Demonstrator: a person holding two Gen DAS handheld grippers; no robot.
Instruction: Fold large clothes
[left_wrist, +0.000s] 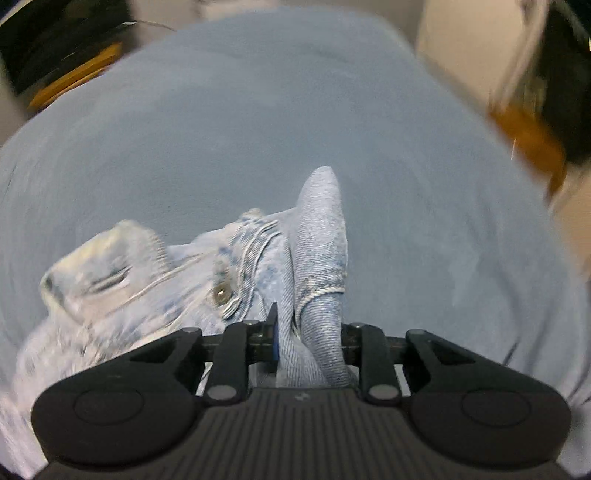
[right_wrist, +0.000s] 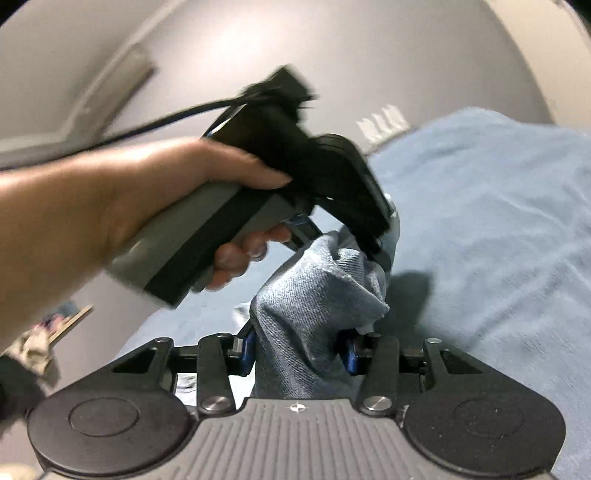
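Note:
Light blue denim jeans (left_wrist: 321, 229) hang bunched over a blue bedspread (left_wrist: 258, 110), a metal button (left_wrist: 221, 293) showing near the waistband. My left gripper (left_wrist: 308, 343) is shut on a fold of the denim, which runs up between its fingers. In the right wrist view my right gripper (right_wrist: 299, 354) is shut on another bunch of the jeans (right_wrist: 317, 295), its blue pads (right_wrist: 246, 354) pressing both sides. Just beyond it a person's hand (right_wrist: 92, 206) holds the left gripper (right_wrist: 373, 251), whose tips are buried in the same cloth. The picture is blurred.
The bedspread (right_wrist: 498, 221) fills the right side of the right wrist view, with a pale wall (right_wrist: 332, 55) behind. A black cable (right_wrist: 147, 125) trails from the left gripper. Orange-brown furniture edges (left_wrist: 528, 140) and dark gaps (left_wrist: 55, 44) lie past the bed.

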